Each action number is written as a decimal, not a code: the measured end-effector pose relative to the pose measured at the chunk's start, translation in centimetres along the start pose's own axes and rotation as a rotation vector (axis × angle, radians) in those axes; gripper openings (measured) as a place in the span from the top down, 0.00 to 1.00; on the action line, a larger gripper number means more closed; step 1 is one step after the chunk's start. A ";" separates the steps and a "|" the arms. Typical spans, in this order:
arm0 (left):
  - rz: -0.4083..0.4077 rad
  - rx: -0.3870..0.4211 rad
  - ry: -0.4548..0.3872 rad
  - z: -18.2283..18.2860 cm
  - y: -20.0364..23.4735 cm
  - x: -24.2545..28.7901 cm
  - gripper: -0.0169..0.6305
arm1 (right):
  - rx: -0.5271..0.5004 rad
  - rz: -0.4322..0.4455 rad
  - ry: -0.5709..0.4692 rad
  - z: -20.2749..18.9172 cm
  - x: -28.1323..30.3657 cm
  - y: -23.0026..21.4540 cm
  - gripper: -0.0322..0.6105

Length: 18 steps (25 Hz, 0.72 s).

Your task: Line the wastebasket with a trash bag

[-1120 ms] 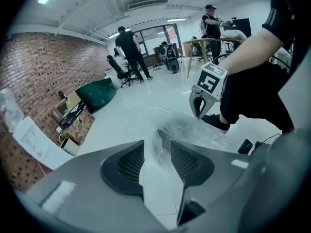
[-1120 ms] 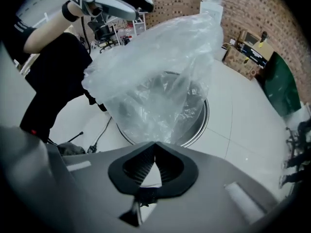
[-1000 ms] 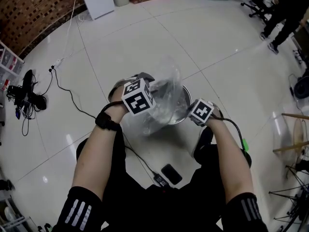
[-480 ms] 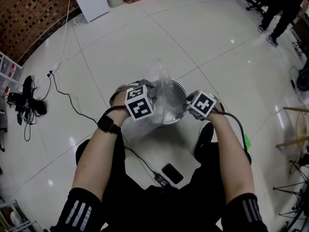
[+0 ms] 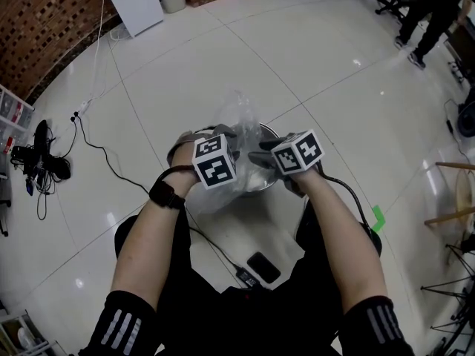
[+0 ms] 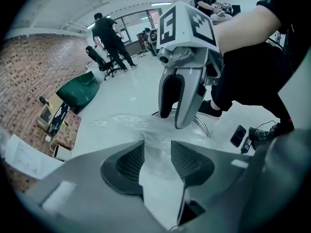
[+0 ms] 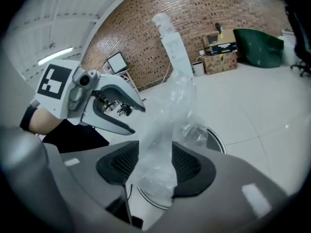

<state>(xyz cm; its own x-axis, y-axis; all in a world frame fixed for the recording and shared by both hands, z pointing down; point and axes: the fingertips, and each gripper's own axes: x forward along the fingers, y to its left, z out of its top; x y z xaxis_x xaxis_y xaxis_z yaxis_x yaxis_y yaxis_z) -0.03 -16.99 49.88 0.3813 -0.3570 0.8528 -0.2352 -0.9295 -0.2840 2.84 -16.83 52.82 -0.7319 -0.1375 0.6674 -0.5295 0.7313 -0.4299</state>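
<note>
Now the left gripper point(image 6: 156, 152) keeps its jaws narrow, clamped on a fold of the trash bag point(image 6: 146, 130), which is thin, clear and crumpled. The right gripper point(image 7: 155, 159) has its jaws opening, with the bag film loose between them, not pressed. Just beyond both jaws stands the round metal wastebasket point(image 7: 217, 141). Bag and grippers cover most of it, so I cannot see its inside.

Office-like workroom: brick wall point(image 5: 44, 28), office chair point(image 6: 98, 58).

No words, labels, brands or numbers can be read in any view.
</note>
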 end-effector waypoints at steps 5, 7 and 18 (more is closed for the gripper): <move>-0.002 0.002 0.000 -0.2 -0.1 -0.3 0.72 | 0.153 0.032 -0.046 0.3 0.7 -1.2 0.58; -0.008 0.000 0.001 -0.3 -0.2 -0.3 0.72 | 0.184 0.079 -0.071 0.6 0.8 -0.8 0.59; -0.023 -0.016 0.013 -1.7 -0.3 0.0 0.72 | 0.024 0.009 -0.035 0.8 -1.5 0.0 0.94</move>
<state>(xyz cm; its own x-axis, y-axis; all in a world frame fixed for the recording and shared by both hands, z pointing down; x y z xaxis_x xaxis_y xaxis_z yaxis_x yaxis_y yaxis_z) -1.50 -16.55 50.67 0.3755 -0.3341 0.8645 -0.2407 -0.9359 -0.2572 3.61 -17.20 51.33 -0.7511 -0.1544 0.6419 -0.5323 0.7167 -0.4505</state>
